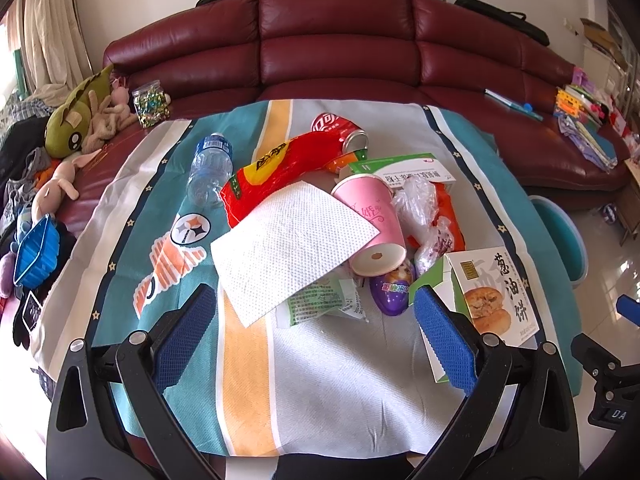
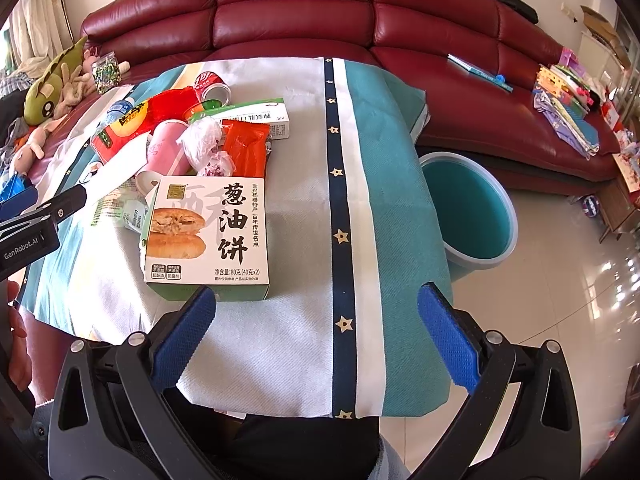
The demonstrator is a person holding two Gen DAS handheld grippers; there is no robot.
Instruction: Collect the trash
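A pile of trash lies on the cloth-covered table (image 1: 320,380): a white paper towel (image 1: 288,244), a pink paper cup (image 1: 372,224) on its side, a red snack bag (image 1: 280,168), a clear water bottle (image 1: 210,168), a red can (image 1: 340,130), a purple egg (image 1: 392,284) and a white pastry box (image 1: 496,292) (image 2: 208,236). My left gripper (image 1: 316,336) is open and empty, just short of the pile. My right gripper (image 2: 316,336) is open and empty above the table's near edge, right of the pastry box. A teal bin (image 2: 468,208) stands on the floor to the right.
A dark red leather sofa (image 1: 340,48) runs behind the table, with plush toys (image 1: 76,116) and a jar (image 1: 150,104) at its left and papers (image 2: 568,108) at its right. A blue basket (image 1: 36,256) sits at the far left. Glossy tile floor (image 2: 560,320) lies to the right.
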